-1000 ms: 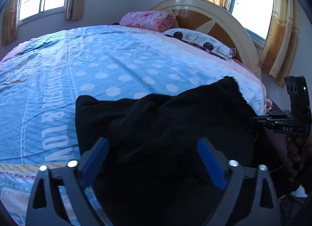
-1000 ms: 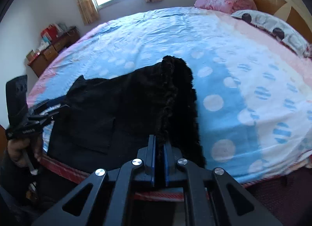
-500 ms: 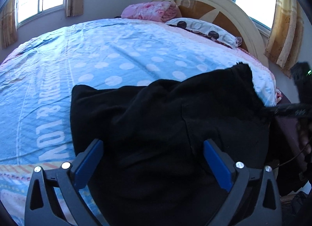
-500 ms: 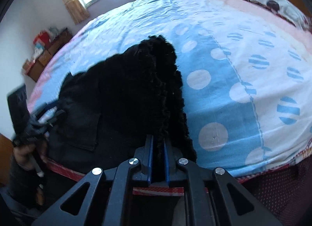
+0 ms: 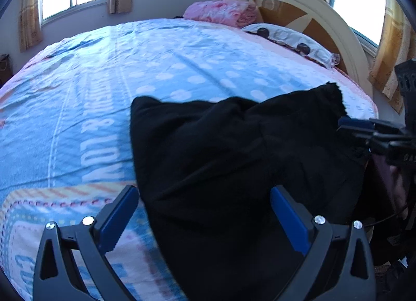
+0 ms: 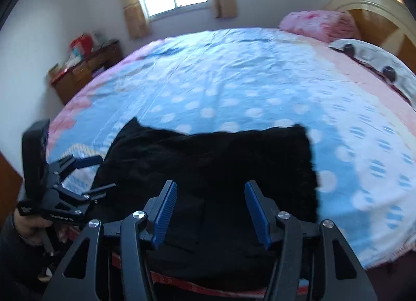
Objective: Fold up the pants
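Black fleece pants [image 5: 234, 160] lie spread on the near edge of the bed and hang over its side; they also show in the right wrist view [image 6: 213, 171]. My left gripper [image 5: 205, 215] is open and empty, just above the pants' near left part. It shows in the right wrist view [image 6: 85, 173] at the pants' left edge. My right gripper [image 6: 210, 212] is open and empty above the pants' near edge. In the left wrist view it [image 5: 364, 132] sits at the pants' right edge.
The bed has a blue polka-dot sheet [image 5: 130, 87] with white lettering. A pink folded blanket [image 5: 221, 12], a pillow [image 5: 291, 38] and the curved headboard [image 5: 312, 15] are at the far end. A wooden dresser [image 6: 85, 67] stands by the wall.
My right gripper has opened and let go of the pants' edge, which now lies flat. It has pulled back and tilted up. My left gripper shifted left, staying open.
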